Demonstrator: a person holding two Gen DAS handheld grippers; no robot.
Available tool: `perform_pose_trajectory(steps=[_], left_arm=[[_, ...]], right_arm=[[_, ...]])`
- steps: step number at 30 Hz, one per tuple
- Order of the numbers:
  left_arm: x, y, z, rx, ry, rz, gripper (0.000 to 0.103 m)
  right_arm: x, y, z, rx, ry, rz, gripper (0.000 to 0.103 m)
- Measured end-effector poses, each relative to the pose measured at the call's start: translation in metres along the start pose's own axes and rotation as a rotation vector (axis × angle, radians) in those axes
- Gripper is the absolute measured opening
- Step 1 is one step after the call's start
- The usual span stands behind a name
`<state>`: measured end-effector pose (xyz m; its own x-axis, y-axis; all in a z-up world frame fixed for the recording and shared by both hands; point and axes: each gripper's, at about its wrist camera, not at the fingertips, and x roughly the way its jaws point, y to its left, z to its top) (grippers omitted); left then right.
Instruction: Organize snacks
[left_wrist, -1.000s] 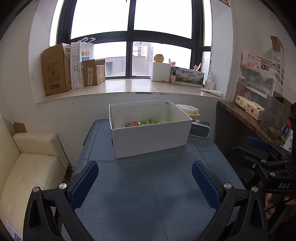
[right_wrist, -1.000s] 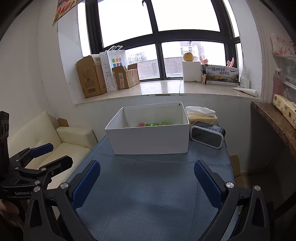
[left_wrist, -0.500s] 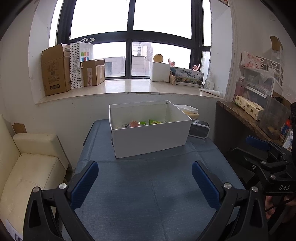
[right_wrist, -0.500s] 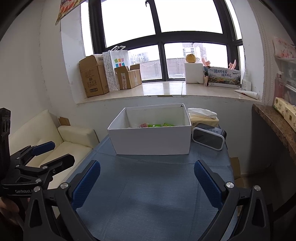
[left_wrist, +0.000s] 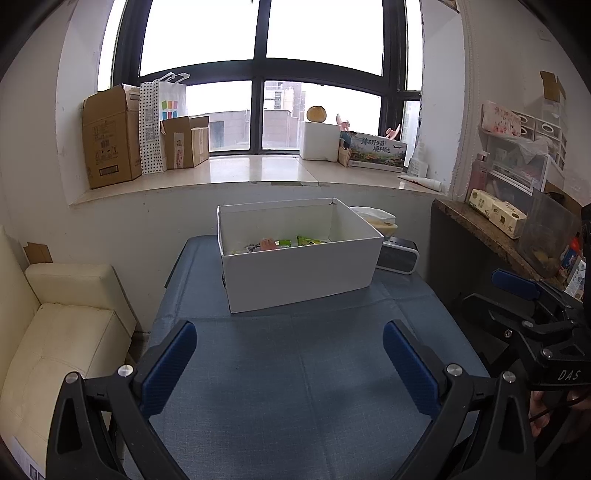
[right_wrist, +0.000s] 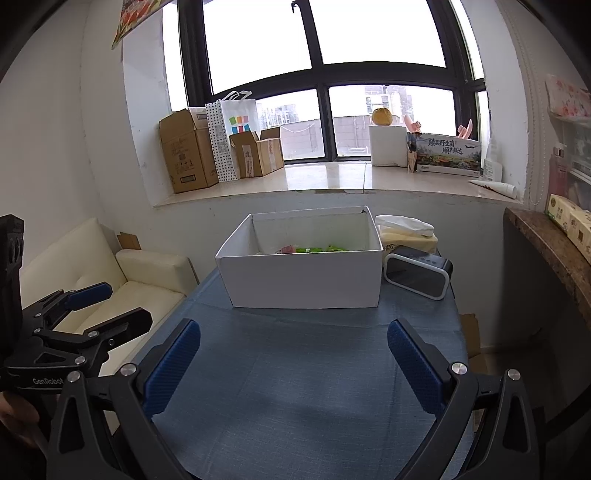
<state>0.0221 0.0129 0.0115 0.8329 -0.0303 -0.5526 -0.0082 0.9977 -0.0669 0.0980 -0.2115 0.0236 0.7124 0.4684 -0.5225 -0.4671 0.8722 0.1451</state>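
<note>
Hiding most snacks (left_wrist: 280, 243), white box (left_wrist: 299, 273) walls; both grippers' fingers spread apart, empty.

We see the box (left_wrist: 299, 273) standing on the table (left_wrist: 306, 369) toward its far edge, with the snacks (left_wrist: 280, 243) lying inside it. Just right of the box sits the clock (right_wrist: 417, 271), and behind the clock a tissue pack (right_wrist: 406, 230). Left of the table is the sofa (left_wrist: 62, 332); right of it, a counter (left_wrist: 491, 236). Behind everything runs the windowsill (right_wrist: 332, 181), bearing cartons (right_wrist: 186, 151) on its left. Our left gripper (left_wrist: 290, 363) and right gripper (right_wrist: 293, 363) hang side by side over the table's near part, each spread wide with nothing between its fingers.
</note>
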Motion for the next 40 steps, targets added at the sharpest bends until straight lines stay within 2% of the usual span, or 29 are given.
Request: perform_pose_trajectory(steps=[40], left_arm=[[-0.0007, -0.0027, -0.0022, 0.009, -0.001, -0.017, 0.103]], right_arm=[[-0.0032, 0.0, -0.0031, -0.009, 0.001, 0.006, 0.103]])
